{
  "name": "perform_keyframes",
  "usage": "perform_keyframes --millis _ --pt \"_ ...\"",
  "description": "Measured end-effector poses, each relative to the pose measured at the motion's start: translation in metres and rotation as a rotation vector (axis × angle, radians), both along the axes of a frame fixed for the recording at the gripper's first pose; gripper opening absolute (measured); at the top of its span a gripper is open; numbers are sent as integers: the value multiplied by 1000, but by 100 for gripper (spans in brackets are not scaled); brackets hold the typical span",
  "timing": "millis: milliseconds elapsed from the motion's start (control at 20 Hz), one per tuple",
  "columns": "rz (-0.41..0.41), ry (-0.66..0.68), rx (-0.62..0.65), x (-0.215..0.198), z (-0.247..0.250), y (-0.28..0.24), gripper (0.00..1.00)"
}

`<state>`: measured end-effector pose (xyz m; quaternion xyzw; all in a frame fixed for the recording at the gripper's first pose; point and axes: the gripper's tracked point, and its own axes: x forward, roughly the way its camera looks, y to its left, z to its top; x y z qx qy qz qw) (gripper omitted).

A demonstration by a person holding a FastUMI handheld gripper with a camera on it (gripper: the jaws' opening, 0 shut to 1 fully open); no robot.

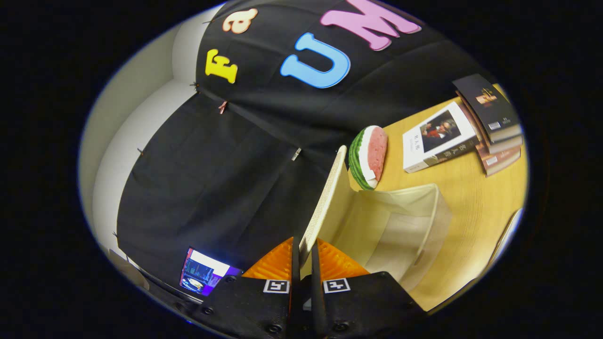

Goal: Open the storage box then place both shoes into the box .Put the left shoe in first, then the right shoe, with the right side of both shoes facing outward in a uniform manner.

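Note:
The cream storage box (pixel 400 226) stands on the wooden table, open, its inside bare. Its woven lid (pixel 325 197) is swung up on edge above the box's near wall. My gripper (pixel 304 252) is shut on the free edge of that lid, both fingers (pixel 275 263) pressing its two faces. The whole view is tilted.
A watermelon-slice toy (pixel 370 157) lies just beyond the box. Further off on the wooden table (pixel 476 207) are a white book (pixel 438 136) and a stack of dark books (pixel 494 122). A lit screen (pixel 205 273) glows beside the fingers, low against the black cloth wall.

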<state>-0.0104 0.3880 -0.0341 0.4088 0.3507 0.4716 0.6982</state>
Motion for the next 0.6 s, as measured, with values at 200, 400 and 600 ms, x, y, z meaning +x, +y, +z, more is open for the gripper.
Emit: perform_keyframes --millis 200,400,600 --pt "37 -52 -16 -4 27 50 12" --pt "84 -75 -33 -12 47 103 13" --pt "144 -146 -86 -23 49 136 24"
